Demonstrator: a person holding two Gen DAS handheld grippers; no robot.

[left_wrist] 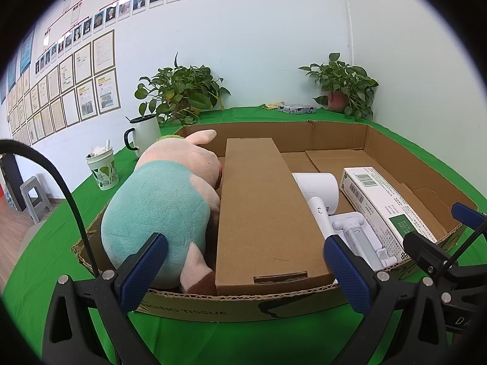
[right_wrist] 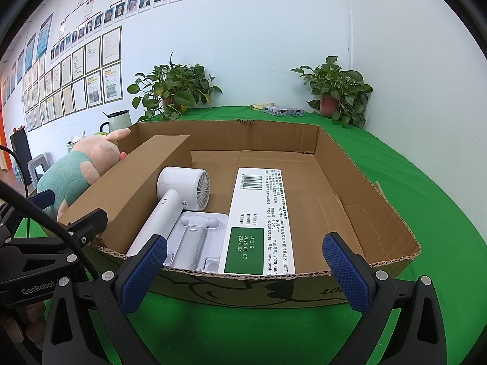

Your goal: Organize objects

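We hold the left gripper (left_wrist: 245, 269) and right gripper (right_wrist: 245, 269) spread wide, empty, before the corrugated tray (right_wrist: 350, 167). Inside lie a plush pig (left_wrist: 158, 200), long carton (left_wrist: 261, 213), smooth white dryer (right_wrist: 179, 194) and printed box (right_wrist: 261, 213). Leafy plants (right_wrist: 173, 91) stand beyond.

Ahead of both tongs, the open tray (right_wrist: 350, 210) is brown corrugated cardboard, matt, with raw fluted edges. The long box (left_wrist: 261, 210) between the left gripper's (left_wrist: 243, 270) fingers is smooth matt cardboard. To its left, the plush pig (left_wrist: 158, 200) is soft, napped cloth. The hair dryer (right_wrist: 170, 203) and the stand (right_wrist: 194, 237) ahead of the right gripper (right_wrist: 243, 270) are smooth white plastic with a slight sheen. The white carton (right_wrist: 258, 219) is printed, semi-gloss paperboard. The finger pads (right_wrist: 143, 270) are blue textured rubber. The table cover (right_wrist: 426, 182) is matt green cloth.
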